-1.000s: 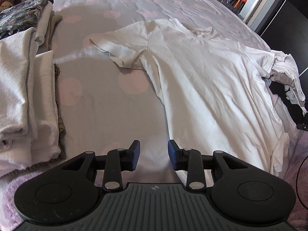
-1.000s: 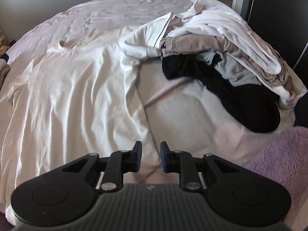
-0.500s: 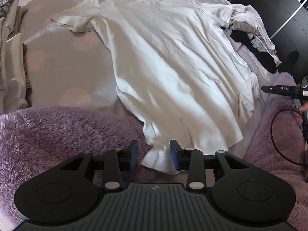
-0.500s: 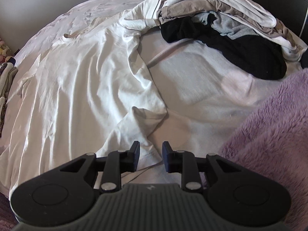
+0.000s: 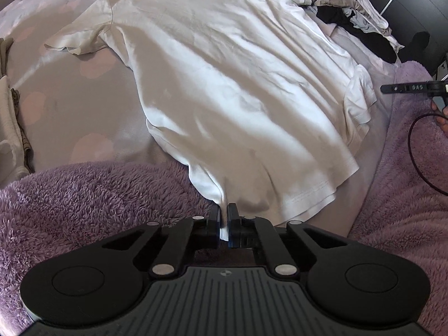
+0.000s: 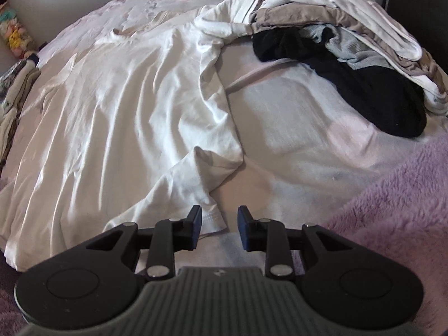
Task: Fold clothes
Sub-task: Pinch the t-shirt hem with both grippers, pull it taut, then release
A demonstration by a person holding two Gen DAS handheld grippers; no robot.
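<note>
A purple fleece blanket (image 5: 84,196) covers the near edge of the bed (image 5: 84,106) (its pale sheet has faint pink spots). A black cable (image 5: 414,151) loops at the right. Soft toys (image 6: 14,36) sit far left.

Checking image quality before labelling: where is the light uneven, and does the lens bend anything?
Left wrist view: sunlit patches and soft shadows streak the white T-shirt; the purple fleece blanket stays sharp. Right wrist view: fisheye bulges the bed into a dome; corners go dark.
</note>
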